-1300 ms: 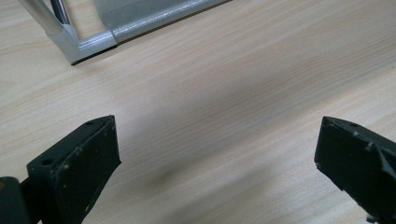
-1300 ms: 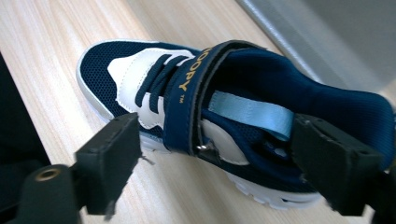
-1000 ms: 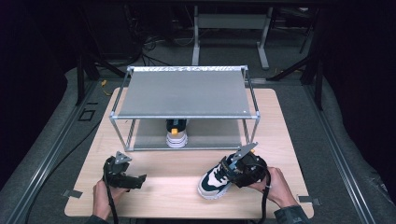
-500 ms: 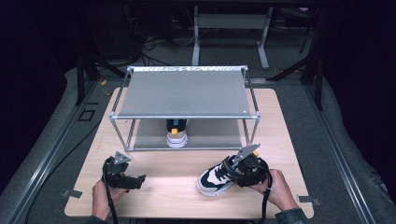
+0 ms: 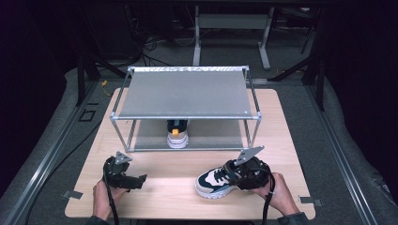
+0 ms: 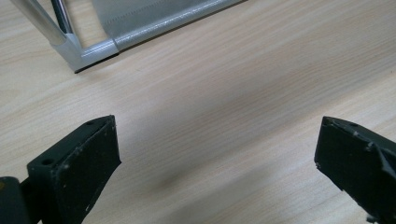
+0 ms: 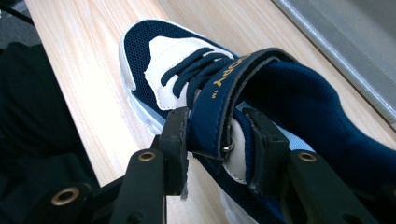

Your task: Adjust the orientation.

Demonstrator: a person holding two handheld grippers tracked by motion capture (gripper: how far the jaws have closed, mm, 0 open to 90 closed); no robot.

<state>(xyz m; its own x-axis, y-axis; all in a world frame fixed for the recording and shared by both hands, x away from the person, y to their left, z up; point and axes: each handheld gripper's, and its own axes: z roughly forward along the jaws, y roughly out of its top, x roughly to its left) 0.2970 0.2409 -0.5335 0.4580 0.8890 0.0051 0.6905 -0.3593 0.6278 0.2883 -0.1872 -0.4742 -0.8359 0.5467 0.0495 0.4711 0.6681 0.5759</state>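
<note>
The navy sneaker [image 7: 187,88] sits at the table's [image 5: 178,197] 5 o'clock, pinched at its strap by the right gripper [image 7: 219,140]. Left gripper [image 6: 215,154] is held wide, empty. It should probably be lifted level, so the strap won't slip.

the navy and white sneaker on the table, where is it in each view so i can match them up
High view: the sneaker lies low and right of centre on the table, toe pointing left, at the right hand-held gripper.
Left gripper view: not in it.
Right gripper view: the sneaker sits at centre, its strap between the jaws.
Shared landmark: the metal shelf rack.
</note>
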